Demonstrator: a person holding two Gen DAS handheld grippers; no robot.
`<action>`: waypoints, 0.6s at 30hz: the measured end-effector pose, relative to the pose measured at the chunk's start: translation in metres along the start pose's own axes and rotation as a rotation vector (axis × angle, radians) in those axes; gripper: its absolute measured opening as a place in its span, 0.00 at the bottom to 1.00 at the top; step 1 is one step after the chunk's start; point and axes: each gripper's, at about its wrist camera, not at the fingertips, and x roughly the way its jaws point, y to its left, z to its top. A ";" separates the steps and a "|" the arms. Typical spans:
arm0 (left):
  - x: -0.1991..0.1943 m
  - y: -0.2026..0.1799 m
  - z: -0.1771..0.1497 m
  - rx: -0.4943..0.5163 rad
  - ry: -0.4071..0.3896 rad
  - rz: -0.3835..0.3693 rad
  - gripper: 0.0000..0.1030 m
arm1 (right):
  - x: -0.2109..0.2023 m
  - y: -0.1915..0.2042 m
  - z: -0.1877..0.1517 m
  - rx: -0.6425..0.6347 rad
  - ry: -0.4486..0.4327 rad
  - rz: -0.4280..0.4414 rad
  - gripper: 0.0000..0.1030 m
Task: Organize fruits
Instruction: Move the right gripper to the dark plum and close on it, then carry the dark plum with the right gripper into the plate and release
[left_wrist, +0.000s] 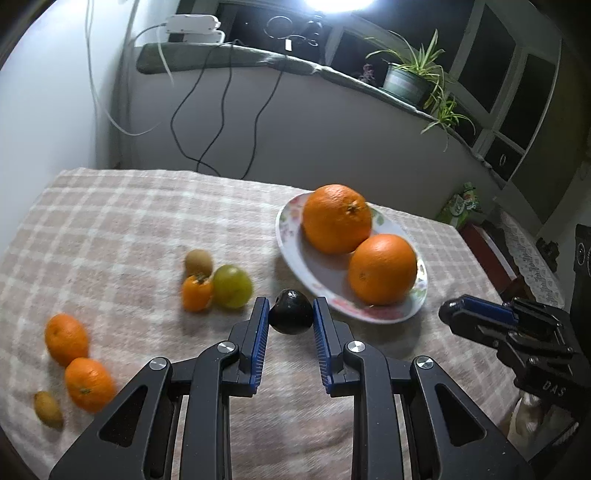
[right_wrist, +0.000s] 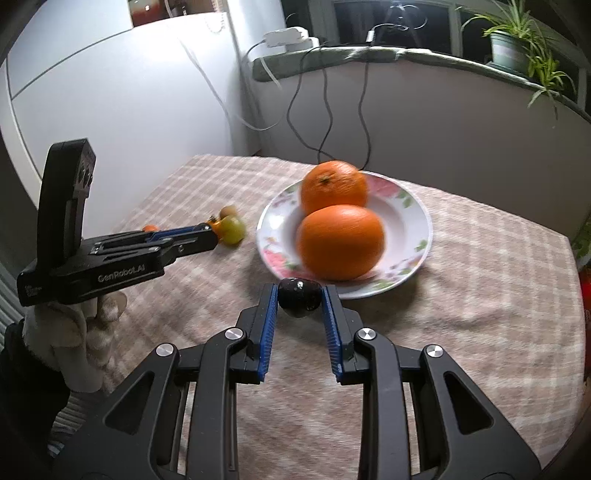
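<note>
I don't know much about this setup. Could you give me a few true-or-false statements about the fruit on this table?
1. Two oranges lie on the floral plate. True.
2. The dark fruit sits on the plate. False: it rests on the checked cloth, just outside the plate's rim.
3. A potted plant stands on the ledge behind the table. True.
4. The green fruit is on the plate. False: it lies on the cloth among the small fruits.

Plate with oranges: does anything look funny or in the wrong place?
Only the fruits left off it. A dark avocado lies on the cloth beside the plate, and smaller fruits sit scattered farther off. Nothing looks spilled or broken.
</note>
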 end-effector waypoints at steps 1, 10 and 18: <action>0.002 -0.002 0.002 0.003 -0.001 -0.003 0.22 | -0.001 -0.004 0.002 0.004 -0.005 -0.007 0.25; 0.018 -0.022 0.013 0.030 0.008 -0.023 0.22 | 0.003 -0.044 0.017 0.046 -0.018 -0.059 0.25; 0.034 -0.028 0.016 0.040 0.029 -0.015 0.22 | 0.016 -0.068 0.028 0.070 -0.018 -0.080 0.25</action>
